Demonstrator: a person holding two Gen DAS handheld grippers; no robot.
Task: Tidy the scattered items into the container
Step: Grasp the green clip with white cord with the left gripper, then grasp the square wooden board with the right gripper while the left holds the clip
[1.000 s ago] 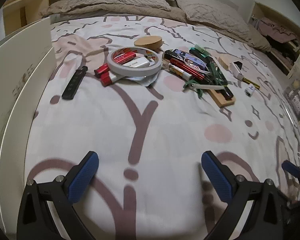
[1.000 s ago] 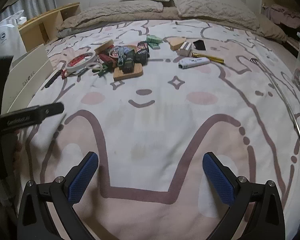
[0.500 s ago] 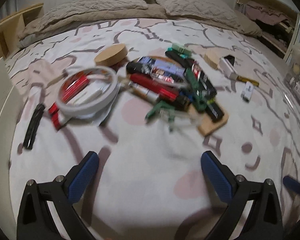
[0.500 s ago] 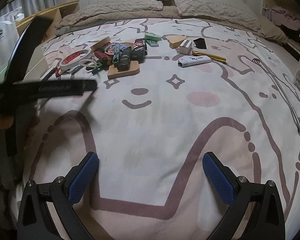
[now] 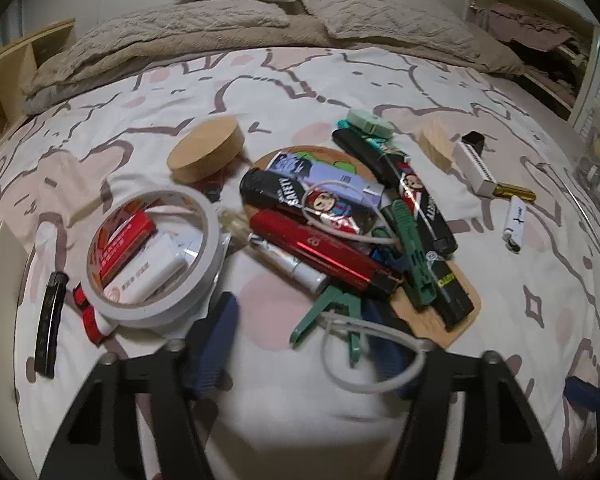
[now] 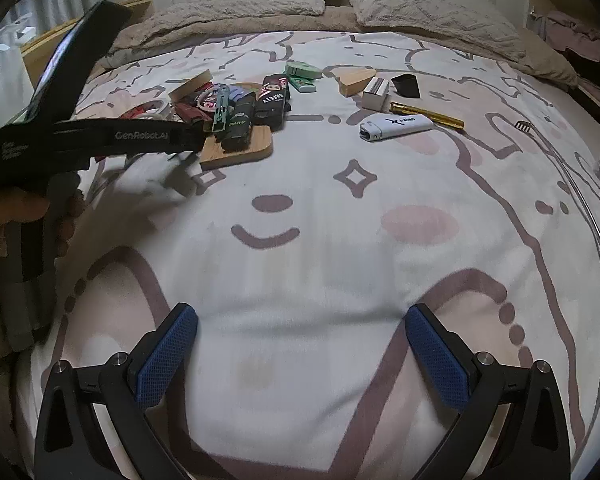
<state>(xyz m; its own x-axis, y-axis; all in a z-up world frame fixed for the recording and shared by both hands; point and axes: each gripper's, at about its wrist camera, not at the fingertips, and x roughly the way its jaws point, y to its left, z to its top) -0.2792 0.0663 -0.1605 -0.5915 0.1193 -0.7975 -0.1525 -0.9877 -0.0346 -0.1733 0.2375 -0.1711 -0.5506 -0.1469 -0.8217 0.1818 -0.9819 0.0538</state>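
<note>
left gripper [image 5: 300,340] closing around green clip [image 5: 332,316] (pads not touching) | right gripper [image 6: 300,356] open | risk: white cord [image 5: 364,356] snags, dragging pile

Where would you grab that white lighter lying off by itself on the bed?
Across the middle of the white lighter, from above. It lies flat on the bedspread, long and slim, with only the gold tube close behind, so fingers should fit either side of its narrow width.

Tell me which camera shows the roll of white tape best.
The left wrist view: the tape roll sits close and whole, ringing a red box and a white one. In the right wrist view it is small, far off, and partly hidden behind the other gripper.
</note>
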